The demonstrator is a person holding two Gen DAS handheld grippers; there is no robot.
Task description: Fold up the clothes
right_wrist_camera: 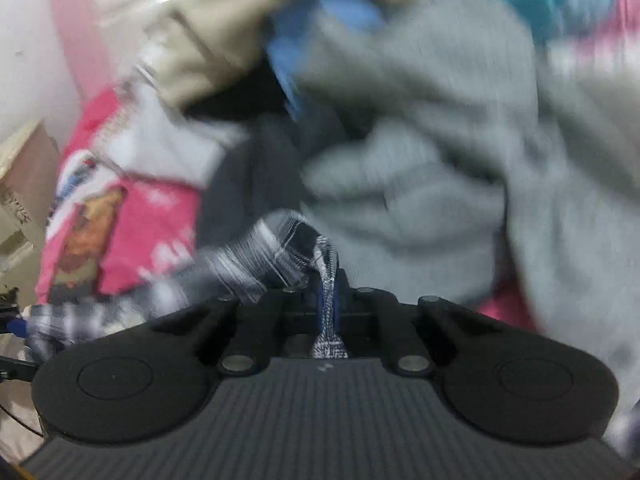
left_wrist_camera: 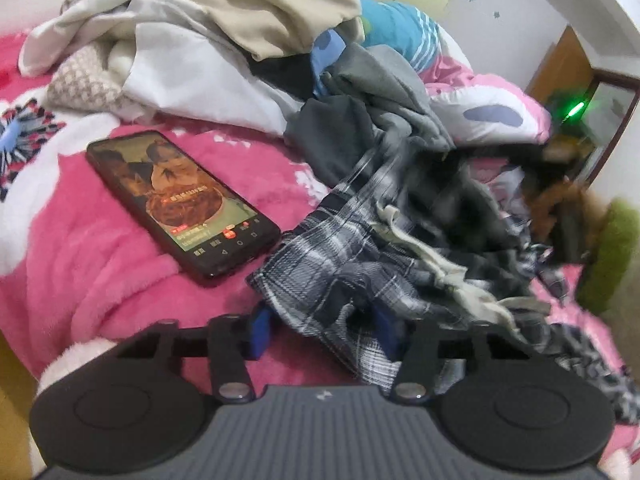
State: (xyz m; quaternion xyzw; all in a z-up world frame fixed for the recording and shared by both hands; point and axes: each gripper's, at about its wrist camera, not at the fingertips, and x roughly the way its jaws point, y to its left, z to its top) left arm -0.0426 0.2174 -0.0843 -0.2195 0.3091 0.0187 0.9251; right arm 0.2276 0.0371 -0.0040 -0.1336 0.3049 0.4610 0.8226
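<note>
The plaid garment [left_wrist_camera: 352,264] lies crumpled on the pink blanket [left_wrist_camera: 100,248] of a bed, its near hem reaching down between the blue pads of the left gripper [left_wrist_camera: 324,332]. Those jaws stand partly apart with the cloth between them, and whether the pads press on it cannot be told. A pale drawstring [left_wrist_camera: 432,256] trails across the plaid fabric toward the right. In the right wrist view, which is heavily blurred, the right gripper [right_wrist_camera: 329,304] has its jaws together, clamped on a narrow fold of the plaid garment [right_wrist_camera: 264,260], which runs up out of the pads and off to the left. Behind the plaid cloth sits a grey garment [left_wrist_camera: 380,92], rumpled and touching it. Further back a beige garment [left_wrist_camera: 272,4] tops a heap with a white cloth [left_wrist_camera: 192,80] under it. A phone [left_wrist_camera: 180,204] with its screen lit lies flat on the blanket just left of the plaid cloth, apart from it. A teal striped piece [left_wrist_camera: 400,28] and a pink and white quilt [left_wrist_camera: 488,108] lie at the far right of the bed.
</note>
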